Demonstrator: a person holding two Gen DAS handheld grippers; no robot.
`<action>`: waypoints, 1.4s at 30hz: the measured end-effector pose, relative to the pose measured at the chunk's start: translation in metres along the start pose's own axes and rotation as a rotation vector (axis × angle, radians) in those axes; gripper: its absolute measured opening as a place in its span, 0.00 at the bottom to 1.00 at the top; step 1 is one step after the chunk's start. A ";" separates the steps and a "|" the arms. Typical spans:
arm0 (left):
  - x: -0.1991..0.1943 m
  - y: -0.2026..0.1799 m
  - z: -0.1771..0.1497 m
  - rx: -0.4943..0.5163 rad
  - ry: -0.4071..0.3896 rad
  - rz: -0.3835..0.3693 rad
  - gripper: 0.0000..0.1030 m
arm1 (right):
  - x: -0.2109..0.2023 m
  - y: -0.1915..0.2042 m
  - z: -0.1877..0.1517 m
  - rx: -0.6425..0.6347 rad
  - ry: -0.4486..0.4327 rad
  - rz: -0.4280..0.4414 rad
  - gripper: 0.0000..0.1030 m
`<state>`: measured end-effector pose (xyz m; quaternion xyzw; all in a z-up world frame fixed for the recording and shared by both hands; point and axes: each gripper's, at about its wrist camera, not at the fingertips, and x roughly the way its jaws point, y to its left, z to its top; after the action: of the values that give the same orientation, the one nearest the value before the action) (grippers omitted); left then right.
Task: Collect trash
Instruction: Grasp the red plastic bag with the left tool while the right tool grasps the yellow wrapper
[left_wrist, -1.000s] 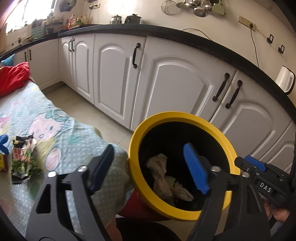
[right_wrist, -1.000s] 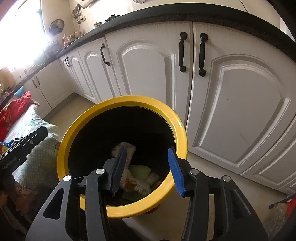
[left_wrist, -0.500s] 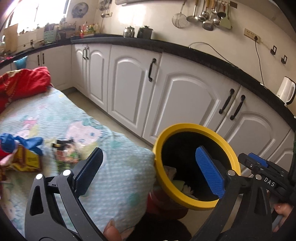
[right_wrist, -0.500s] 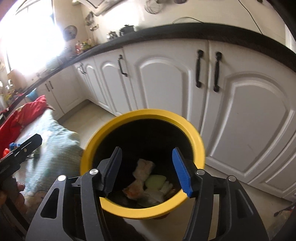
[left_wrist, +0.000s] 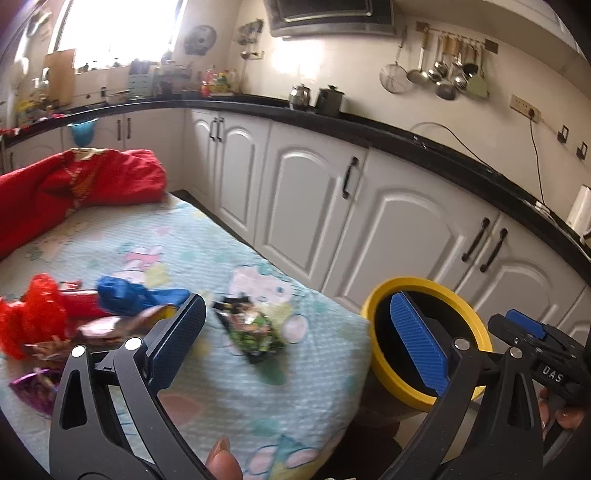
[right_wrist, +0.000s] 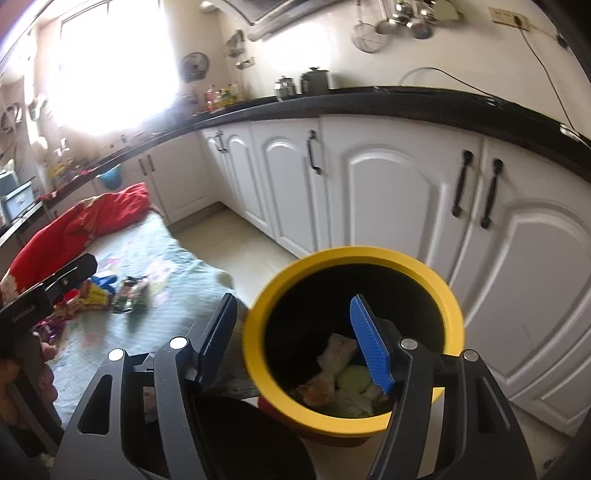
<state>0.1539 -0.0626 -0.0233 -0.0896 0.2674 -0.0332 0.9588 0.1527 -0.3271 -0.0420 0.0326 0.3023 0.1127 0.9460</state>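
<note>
A yellow-rimmed black bin (left_wrist: 476, 317) (right_wrist: 354, 258) stands on the floor beside a bed, with crumpled trash (right_wrist: 336, 376) inside. On the patterned sheet (left_wrist: 229, 387) lie a green snack wrapper (left_wrist: 255, 328) (right_wrist: 129, 291), a blue bag (left_wrist: 129, 293), red plastic (left_wrist: 33, 314) and a purple wrapper (left_wrist: 33, 387). My left gripper (left_wrist: 295, 343) is wide open and empty, above the bed edge between the wrapper and the bin. My right gripper (right_wrist: 295, 339) hangs over the bin's near rim, its jaws opening with nothing between them.
White cabinets (left_wrist: 406, 229) under a black counter (left_wrist: 424, 144) run close behind the bin. A red blanket (left_wrist: 74, 181) is heaped at the bed's far end. A strip of tiled floor (right_wrist: 243, 243) separates bed and cabinets. A hand (right_wrist: 40, 376) holds the other gripper at left.
Both grippers rose and swung left, away from the bin toward the bed. The left jaws widened fully; the right jaws spread. More trash on the sheet came into view.
</note>
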 end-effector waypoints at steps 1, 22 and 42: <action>-0.003 0.004 0.001 -0.005 -0.005 0.005 0.89 | -0.001 0.004 0.001 -0.007 -0.001 0.010 0.61; -0.052 0.070 0.015 -0.082 -0.090 0.094 0.89 | -0.003 0.102 0.016 -0.143 0.002 0.183 0.65; -0.085 0.180 0.015 -0.210 -0.116 0.286 0.89 | 0.057 0.214 0.015 -0.401 0.087 0.371 0.74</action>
<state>0.0921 0.1262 -0.0021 -0.1520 0.2238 0.1366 0.9530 0.1654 -0.1054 -0.0341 -0.1054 0.3030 0.3431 0.8828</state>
